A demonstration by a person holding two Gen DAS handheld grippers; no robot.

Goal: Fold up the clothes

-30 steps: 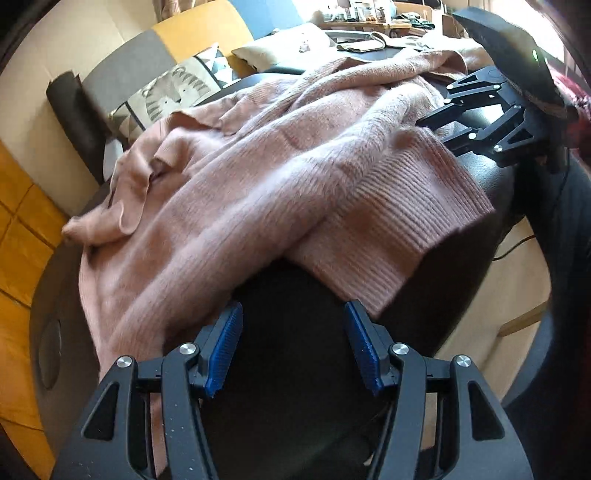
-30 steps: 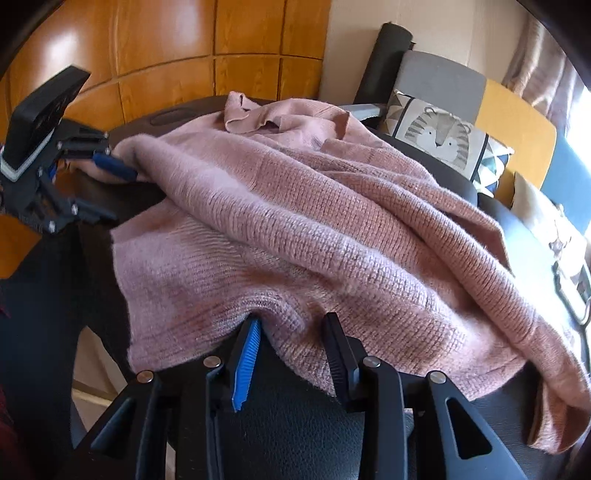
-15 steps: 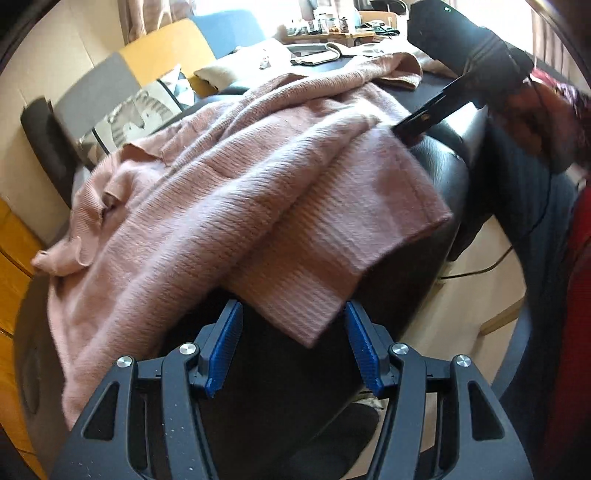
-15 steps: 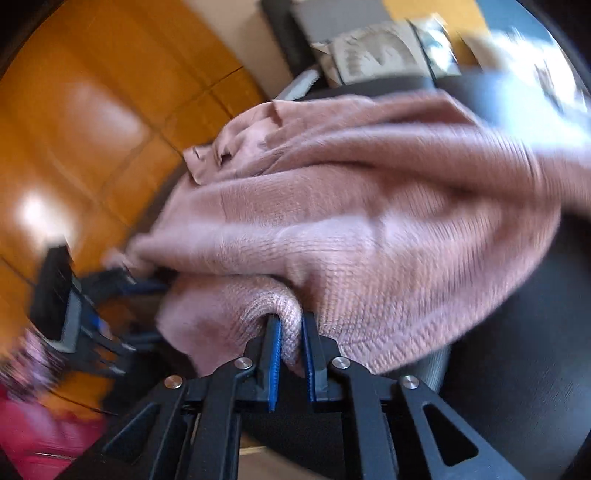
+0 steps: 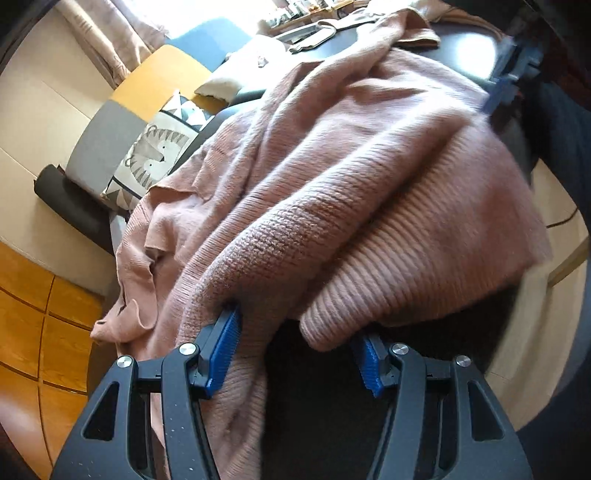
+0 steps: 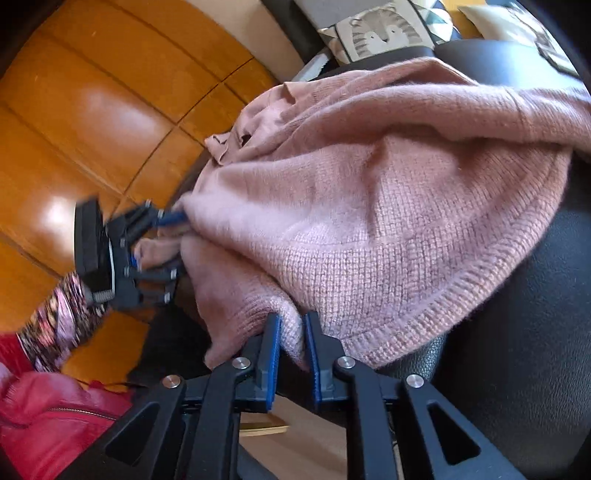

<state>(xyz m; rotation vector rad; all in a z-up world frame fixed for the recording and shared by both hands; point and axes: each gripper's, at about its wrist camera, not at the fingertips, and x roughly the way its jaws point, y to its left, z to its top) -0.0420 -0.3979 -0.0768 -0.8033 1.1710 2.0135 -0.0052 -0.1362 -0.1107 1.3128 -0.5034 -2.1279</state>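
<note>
Right wrist: right gripper [image 6: 291, 354] pinches sweater [image 6: 388, 206] hem

Orange wooden panelling [image 6: 110, 110] is catching a bright glare beside a cream wall [image 5: 44, 110]. A sofa in grey, yellow and blue blocks [image 5: 147, 92] is carrying a tiger-print cushion [image 5: 155, 158] and a pale pillow [image 5: 240, 70]. Daylight is pouring through a curtained window [image 5: 122, 33]. A glossy black desk [image 6: 517, 314] is reflecting light.
</note>
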